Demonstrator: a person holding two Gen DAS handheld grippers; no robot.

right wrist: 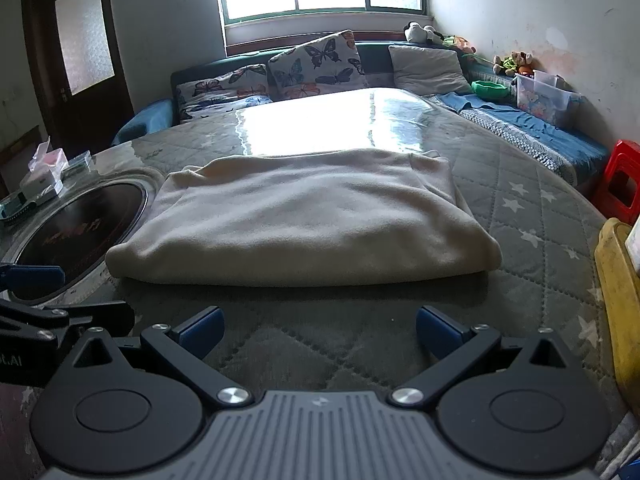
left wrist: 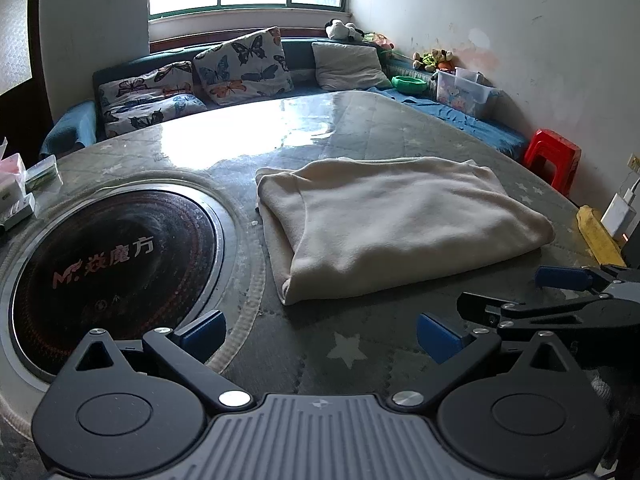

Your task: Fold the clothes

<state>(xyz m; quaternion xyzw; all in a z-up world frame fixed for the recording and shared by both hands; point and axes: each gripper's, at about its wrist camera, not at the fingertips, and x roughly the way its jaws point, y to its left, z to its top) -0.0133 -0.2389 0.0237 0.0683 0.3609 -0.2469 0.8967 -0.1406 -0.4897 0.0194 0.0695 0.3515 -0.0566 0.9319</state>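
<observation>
One folded cream garment (right wrist: 304, 216), untouched.

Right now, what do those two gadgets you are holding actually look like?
Both match: the left gripper and right gripper each have black linkage arms with silver rivets, two round black housings, a ribbed grey centre plate and blue fingertip pads. No cables or sleeves show.
</observation>
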